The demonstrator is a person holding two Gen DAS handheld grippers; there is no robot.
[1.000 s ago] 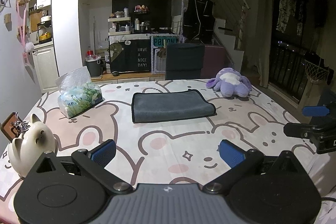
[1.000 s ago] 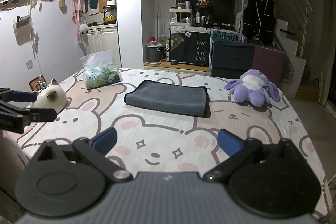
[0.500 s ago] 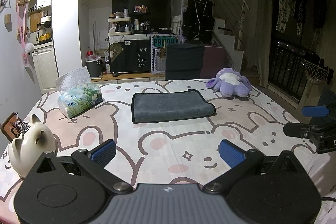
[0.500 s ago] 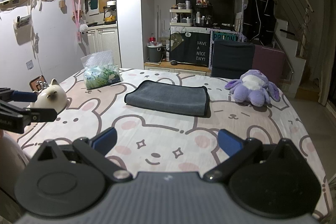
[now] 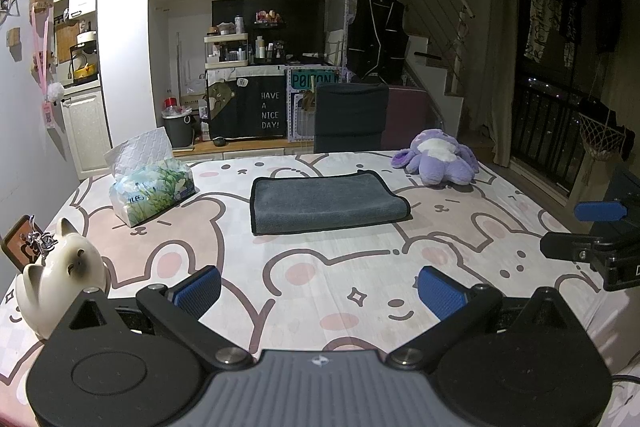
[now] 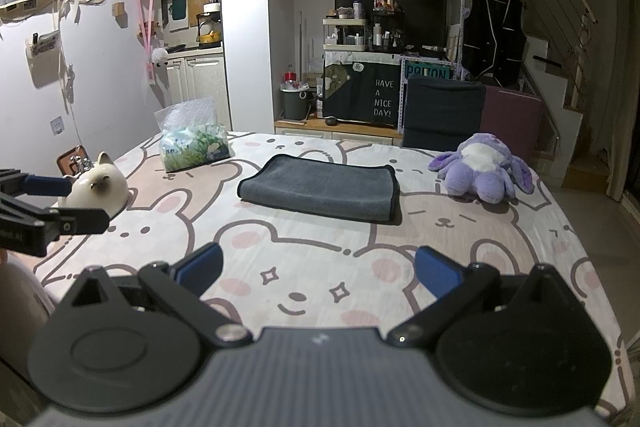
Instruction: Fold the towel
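Observation:
A grey towel lies folded in a flat rectangle on the bear-print table cover, in the middle of the table; it also shows in the right wrist view. My left gripper is open and empty, held over the near edge of the table, well short of the towel. My right gripper is open and empty too, over the near edge to the right. Each gripper shows at the side of the other's view: the right one, the left one.
A tissue pack stands left of the towel. A white cat figurine sits at the near left. A purple plush toy lies at the far right. A dark chair stands behind the table.

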